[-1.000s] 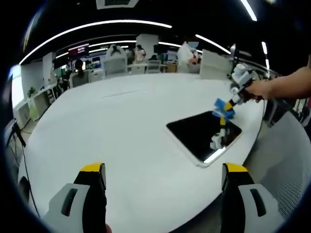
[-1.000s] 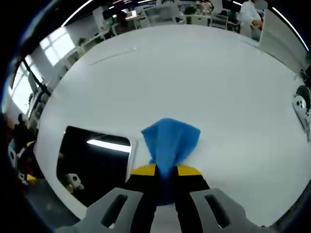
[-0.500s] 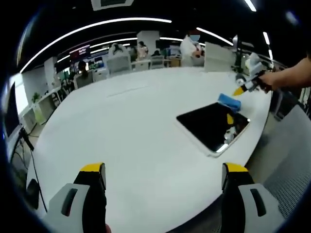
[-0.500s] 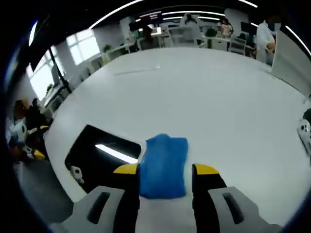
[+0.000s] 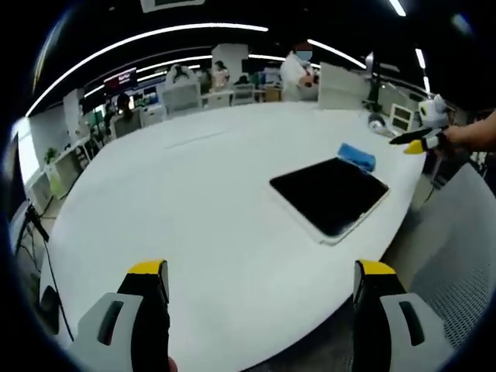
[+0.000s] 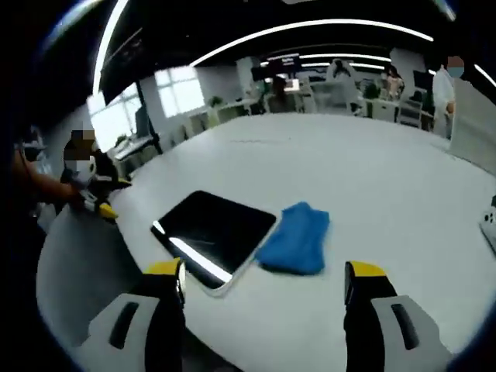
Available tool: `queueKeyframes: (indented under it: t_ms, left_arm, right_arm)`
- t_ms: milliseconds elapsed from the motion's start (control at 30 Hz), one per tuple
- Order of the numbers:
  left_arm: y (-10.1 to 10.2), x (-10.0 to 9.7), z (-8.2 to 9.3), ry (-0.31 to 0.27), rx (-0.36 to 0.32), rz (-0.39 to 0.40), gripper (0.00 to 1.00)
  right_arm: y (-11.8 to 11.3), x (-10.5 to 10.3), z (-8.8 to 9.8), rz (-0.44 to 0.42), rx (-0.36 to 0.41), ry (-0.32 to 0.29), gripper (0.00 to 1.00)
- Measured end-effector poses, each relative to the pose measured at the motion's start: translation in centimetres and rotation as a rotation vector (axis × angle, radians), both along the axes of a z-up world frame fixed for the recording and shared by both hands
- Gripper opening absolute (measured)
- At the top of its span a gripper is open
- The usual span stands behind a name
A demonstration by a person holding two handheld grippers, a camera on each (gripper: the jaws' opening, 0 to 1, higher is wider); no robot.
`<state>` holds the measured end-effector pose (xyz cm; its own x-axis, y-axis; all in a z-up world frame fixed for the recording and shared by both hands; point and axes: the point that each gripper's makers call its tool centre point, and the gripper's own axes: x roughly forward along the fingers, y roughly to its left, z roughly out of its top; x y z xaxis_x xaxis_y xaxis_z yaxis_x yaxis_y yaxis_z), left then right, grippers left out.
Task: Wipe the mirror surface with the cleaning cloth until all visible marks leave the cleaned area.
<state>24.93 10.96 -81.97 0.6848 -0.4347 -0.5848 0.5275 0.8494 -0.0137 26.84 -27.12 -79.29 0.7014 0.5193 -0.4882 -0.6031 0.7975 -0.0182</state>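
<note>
On the white round table (image 6: 403, 201), a dark rectangular mirror (image 6: 215, 229) lies flat; the crumpled blue cleaning cloth (image 6: 298, 239) touches its edge, ahead between the released right gripper's (image 6: 265, 280) jaws; left gripper (image 5: 262, 280), equally unclenched, is farther off.

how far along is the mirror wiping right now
Done: the cloth lies on the table against the mirror's edge, held by neither tool. In the right gripper view the mirror looks dark and mark-free, with one light streak that seems a reflection. In hand: nothing; the right tool and left tool are open and off the mirror. Left: perhaps only a check for faint marks.
</note>
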Motion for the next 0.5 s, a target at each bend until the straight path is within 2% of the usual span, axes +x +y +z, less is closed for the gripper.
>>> queueKeyframes:
  t_ms: [33,67,100,200,333,400,500]
  left_arm:
    - [-0.1,0.0,0.0,0.001,-0.002,-0.002,0.99]
    - [-0.2,0.0,0.2,-0.002,-0.014,-0.001,0.99]
    - [-0.3,0.1,0.4,-0.01,-0.027,-0.001,0.99]
    - [-0.7,0.4,1.0,-0.041,-0.044,-0.024,0.99]
    - [-0.3,0.4,0.7,-0.023,-0.038,0.002,0.99]
    - [-0.1,0.9,1.0,-0.028,-0.069,0.028,0.99]
    - [-0.7,0.6,0.7,-0.016,-0.079,0.004,0.99]
  right_arm:
    - [-0.1,-0.5,-0.4,0.012,-0.028,0.007,0.99]
    - [-0.3,-1.3,-1.1,0.025,-0.057,0.051,0.99]
    - [-0.2,-1.6,-1.1,0.019,-0.045,0.061,0.99]
    - [-0.7,-1.9,-0.4,-0.019,0.002,0.042,1.0]
    - [-1.6,-2.0,-0.8,-0.097,0.022,0.075,1.0]
    - [-1.5,-2.1,-0.9,-0.105,0.033,0.08,1.0]
    - [-1.5,-2.1,-1.2,-0.123,0.045,0.072,1.0]
